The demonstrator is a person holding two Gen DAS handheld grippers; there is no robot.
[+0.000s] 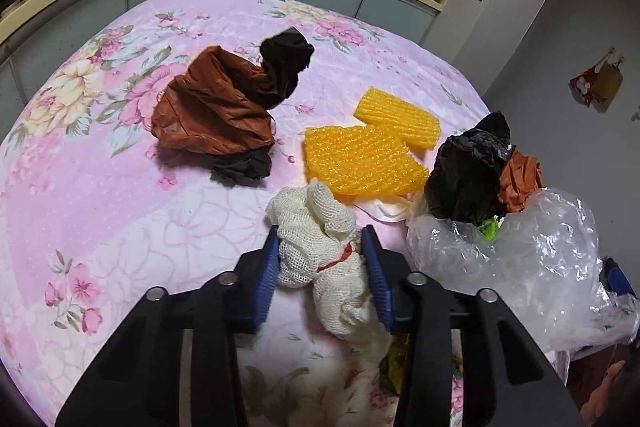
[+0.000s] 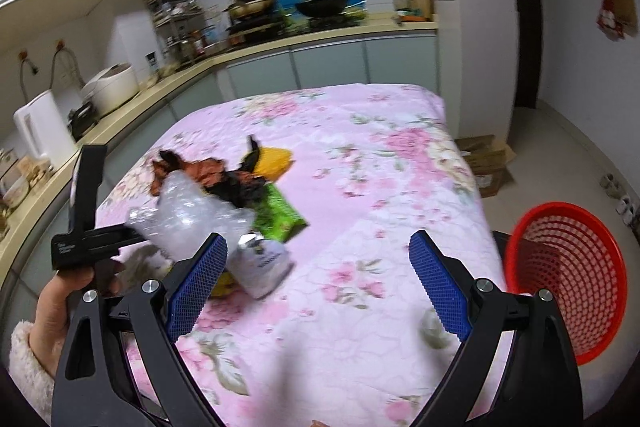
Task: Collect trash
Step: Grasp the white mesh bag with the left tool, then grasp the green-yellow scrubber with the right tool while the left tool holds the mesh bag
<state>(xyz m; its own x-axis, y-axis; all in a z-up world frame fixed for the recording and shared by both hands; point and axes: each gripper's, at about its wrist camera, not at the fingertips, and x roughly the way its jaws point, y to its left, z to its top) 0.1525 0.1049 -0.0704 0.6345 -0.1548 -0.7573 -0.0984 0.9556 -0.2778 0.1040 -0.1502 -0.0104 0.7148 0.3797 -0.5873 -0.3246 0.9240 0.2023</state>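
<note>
Jaws pinching white mesh netting (image 1: 320,247), red basket (image 2: 568,283) (interior unclear)

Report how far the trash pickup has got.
Done: nothing visibly; the basket beside the table looks empty as far as I can see. In hand: the left tongs are shut on the white mesh; the right tongs are open and empty. Left on the cloth: brown bag, yellow foam, clear plastic, black bag, green packet, white packet.
</note>
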